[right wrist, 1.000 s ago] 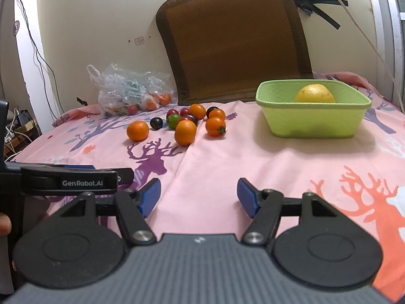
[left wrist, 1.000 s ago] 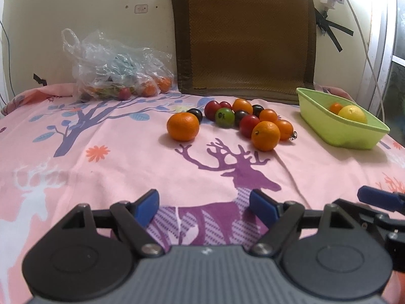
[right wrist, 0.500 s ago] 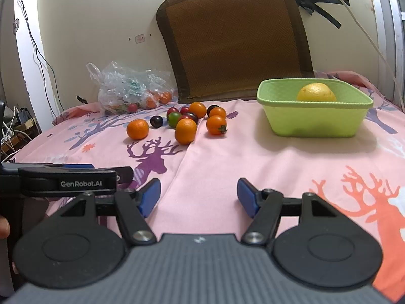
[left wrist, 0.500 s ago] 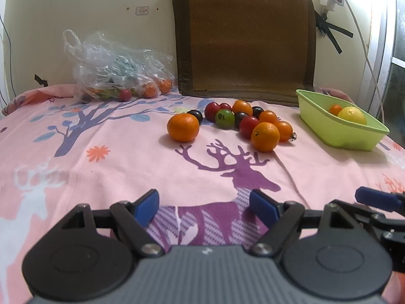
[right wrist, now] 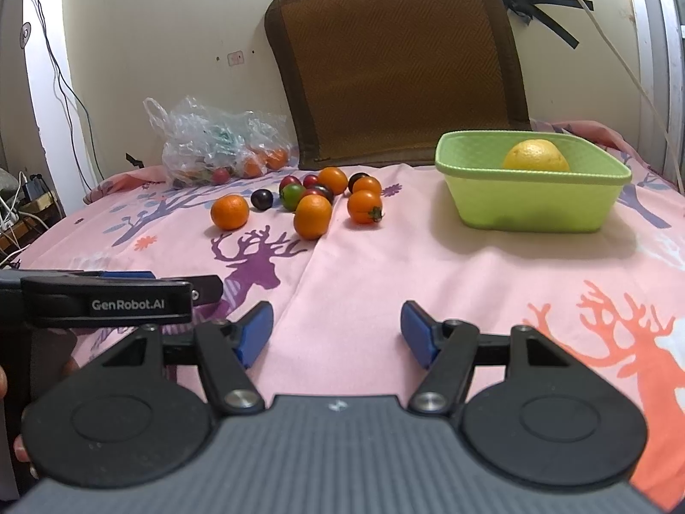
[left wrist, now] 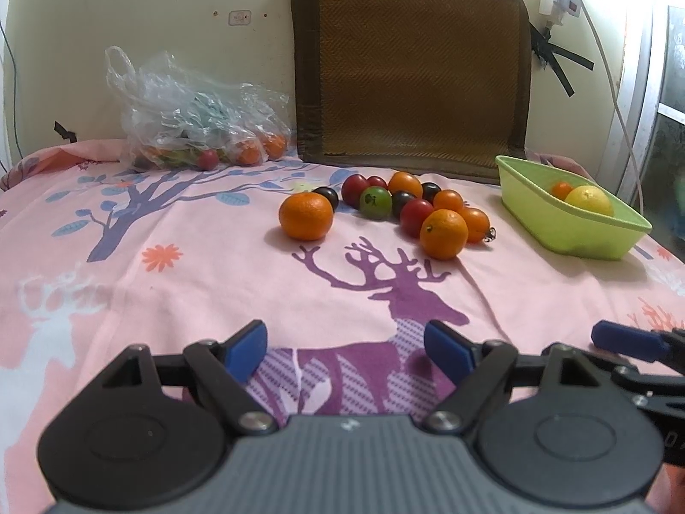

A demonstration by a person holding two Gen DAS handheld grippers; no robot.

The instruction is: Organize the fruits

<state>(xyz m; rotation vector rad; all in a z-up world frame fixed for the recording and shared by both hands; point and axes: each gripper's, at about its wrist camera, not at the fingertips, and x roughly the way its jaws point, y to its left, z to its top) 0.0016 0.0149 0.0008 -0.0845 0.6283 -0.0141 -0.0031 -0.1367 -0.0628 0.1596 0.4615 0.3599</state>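
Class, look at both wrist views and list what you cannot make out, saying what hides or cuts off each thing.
1. Contents of the plastic bag: crumpled film hides most fruit, both views.
2. Small orange fruit in the green basket: the lemon and basket wall hide it in the right wrist view.
3. Right tongs in the left wrist view: cut off by the right edge.
4. Dark fruits behind the pile: partly hidden by nearer tomatoes.

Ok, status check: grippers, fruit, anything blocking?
Left gripper open, empty. Right gripper open, empty. Loose fruit pile on cloth; green basket holds yellow fruit. Path clear.
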